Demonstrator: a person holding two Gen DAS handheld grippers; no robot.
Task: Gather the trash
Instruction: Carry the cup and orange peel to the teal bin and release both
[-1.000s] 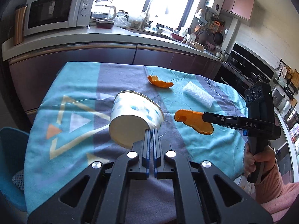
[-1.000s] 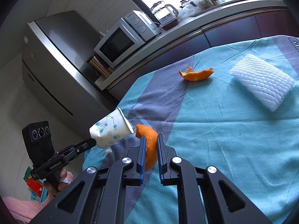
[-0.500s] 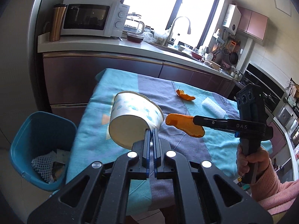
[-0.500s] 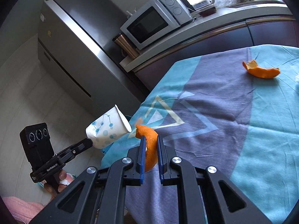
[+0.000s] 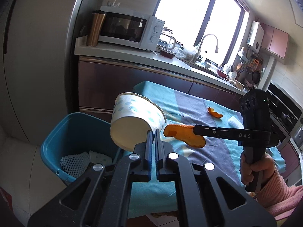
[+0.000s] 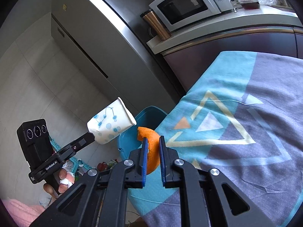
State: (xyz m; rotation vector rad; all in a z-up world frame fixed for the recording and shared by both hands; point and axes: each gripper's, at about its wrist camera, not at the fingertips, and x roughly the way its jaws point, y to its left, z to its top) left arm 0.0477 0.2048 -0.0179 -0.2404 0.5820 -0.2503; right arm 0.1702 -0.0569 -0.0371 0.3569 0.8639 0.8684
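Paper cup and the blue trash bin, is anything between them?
Nothing. In the left wrist view the paper cup, pinched in the left hand-held gripper, hangs above the blue trash bin's near rim with only air between.

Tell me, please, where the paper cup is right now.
The paper cup is pinched in the left gripper, tilted in mid-air above the blue bin, left of the table's edge.
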